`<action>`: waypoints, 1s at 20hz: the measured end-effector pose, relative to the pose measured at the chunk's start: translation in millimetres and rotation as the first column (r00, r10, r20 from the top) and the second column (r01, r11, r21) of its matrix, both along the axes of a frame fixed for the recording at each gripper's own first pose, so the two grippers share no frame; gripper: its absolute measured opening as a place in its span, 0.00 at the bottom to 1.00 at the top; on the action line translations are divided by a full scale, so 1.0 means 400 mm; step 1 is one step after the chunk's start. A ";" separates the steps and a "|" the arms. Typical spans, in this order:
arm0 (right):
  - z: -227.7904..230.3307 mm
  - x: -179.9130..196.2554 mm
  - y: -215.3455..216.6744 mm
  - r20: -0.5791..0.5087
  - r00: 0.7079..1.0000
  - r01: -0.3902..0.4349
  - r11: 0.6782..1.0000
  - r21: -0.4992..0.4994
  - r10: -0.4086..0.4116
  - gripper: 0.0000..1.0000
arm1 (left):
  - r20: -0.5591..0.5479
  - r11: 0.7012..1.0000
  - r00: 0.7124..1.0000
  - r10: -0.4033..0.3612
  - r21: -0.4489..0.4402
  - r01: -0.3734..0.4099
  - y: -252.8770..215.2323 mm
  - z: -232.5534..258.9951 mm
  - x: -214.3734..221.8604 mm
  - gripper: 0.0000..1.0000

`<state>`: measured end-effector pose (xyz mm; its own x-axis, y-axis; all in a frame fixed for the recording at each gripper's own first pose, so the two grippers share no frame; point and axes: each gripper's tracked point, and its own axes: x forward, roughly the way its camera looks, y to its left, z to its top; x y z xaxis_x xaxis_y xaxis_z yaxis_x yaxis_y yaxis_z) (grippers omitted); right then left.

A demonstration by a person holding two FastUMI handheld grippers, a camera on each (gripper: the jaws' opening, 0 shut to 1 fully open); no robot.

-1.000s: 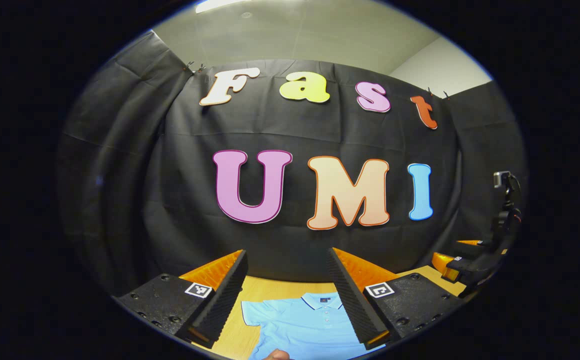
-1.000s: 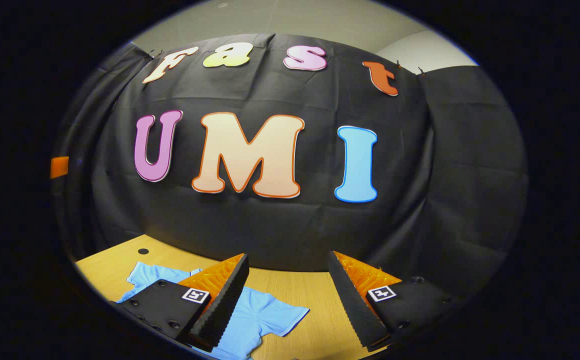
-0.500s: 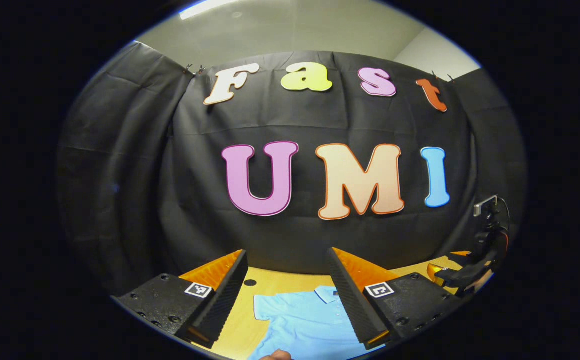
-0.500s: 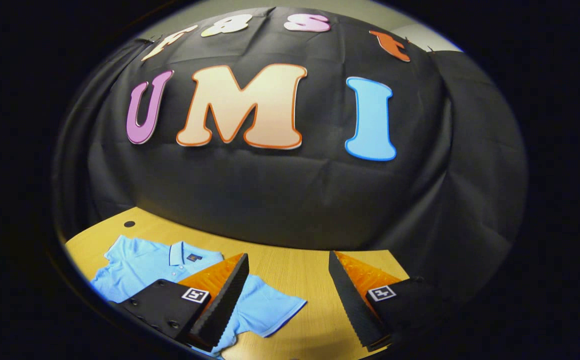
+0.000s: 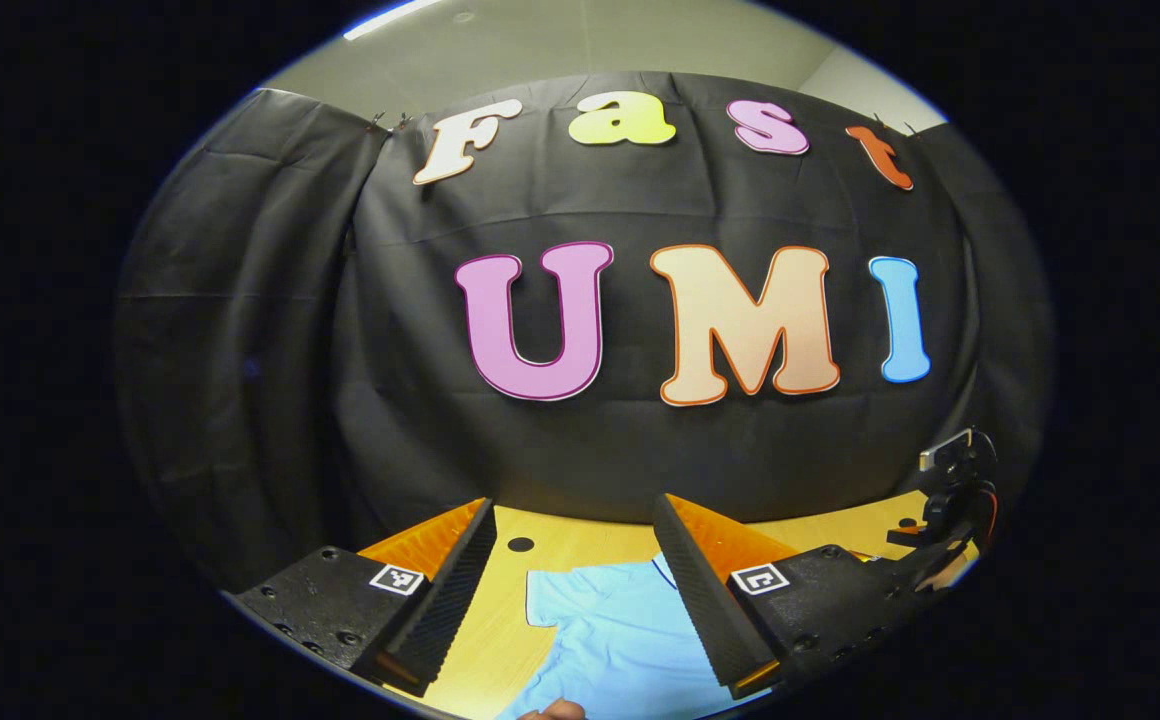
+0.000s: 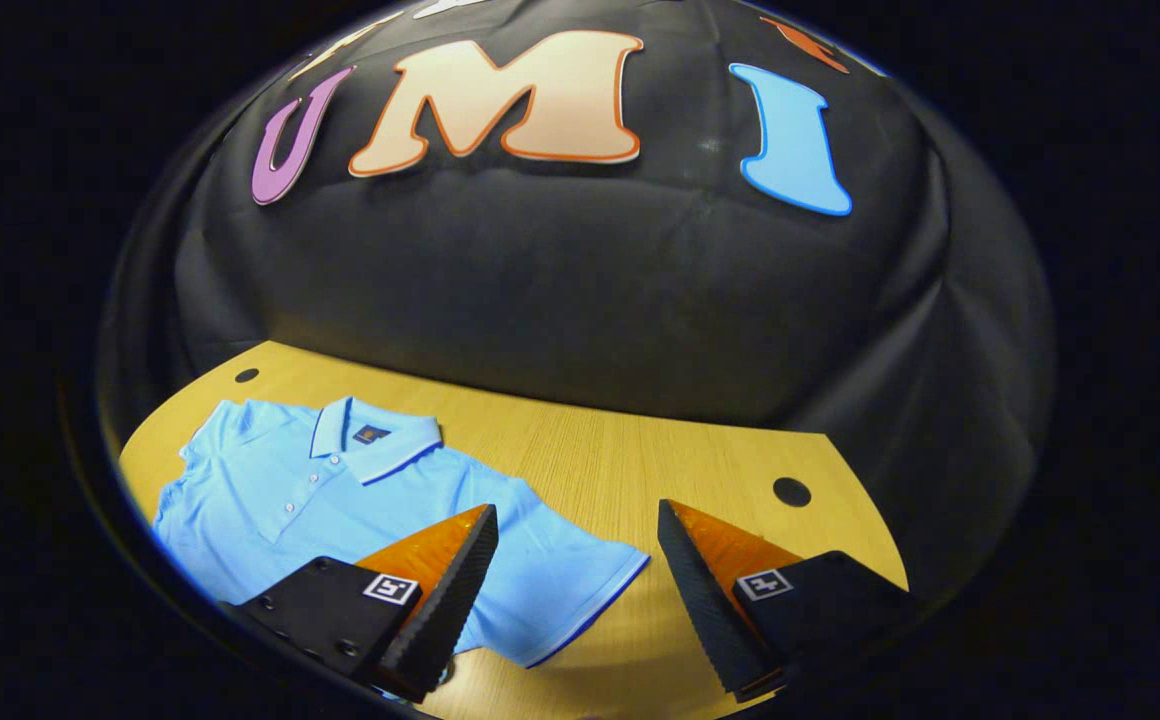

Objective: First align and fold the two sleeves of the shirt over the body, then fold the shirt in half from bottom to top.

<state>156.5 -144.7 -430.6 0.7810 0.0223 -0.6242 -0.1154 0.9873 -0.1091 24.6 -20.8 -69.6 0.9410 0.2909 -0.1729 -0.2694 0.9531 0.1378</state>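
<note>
Tilted lower now, right gripper [image 6: 575,600] sees more shirt [image 6: 340,500], lower half cut off; both grippers' jaws apart.

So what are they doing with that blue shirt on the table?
A person holds a claw in each hand and is about to fold the blue shirt. It lies flat on the wooden table, collar toward the black wall, sleeves spread out, nothing folded yet. The right claw hangs open above the shirt's sleeve. The left claw is open too, above the other side of the shirt, gripping nothing.
</note>
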 end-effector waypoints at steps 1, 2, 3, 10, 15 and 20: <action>-0.028 -0.005 -0.004 -0.023 1.000 0.003 1.000 -0.004 -0.004 0.99 | -0.007 1.000 1.000 0.003 0.002 -0.003 0.002 -0.006 0.004 0.95; -0.054 -0.010 -0.011 -0.047 0.999 0.006 1.000 -0.009 -0.007 0.99 | -0.013 1.000 1.000 0.006 0.002 -0.006 0.004 -0.011 0.008 0.95; -0.082 -0.013 -0.013 -0.069 0.998 0.007 1.000 -0.010 -0.008 0.99 | -0.020 1.000 1.000 0.009 0.001 -0.009 0.005 -0.019 0.009 0.95; -0.203 -0.060 -0.007 -0.206 0.978 -0.015 1.000 0.003 0.015 0.99 | -0.066 1.000 0.998 0.013 -0.016 -0.014 -0.002 -0.061 0.024 0.95; -0.229 -0.087 0.018 -0.268 0.963 0.014 0.997 0.077 0.007 0.89 | -0.078 1.000 0.997 0.010 -0.017 -0.011 -0.003 -0.077 0.036 0.94; -0.229 -0.087 0.059 -0.235 0.971 -0.032 0.997 0.066 0.047 0.20 | -0.092 0.999 0.996 0.010 -0.038 -0.014 -0.005 -0.097 0.038 0.94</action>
<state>121.8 -121.2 -522.2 0.6095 0.0943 -0.7872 -0.1698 0.9854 -0.0135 39.8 -22.8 -108.4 0.9170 0.2936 -0.2700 -0.2687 0.9550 0.1256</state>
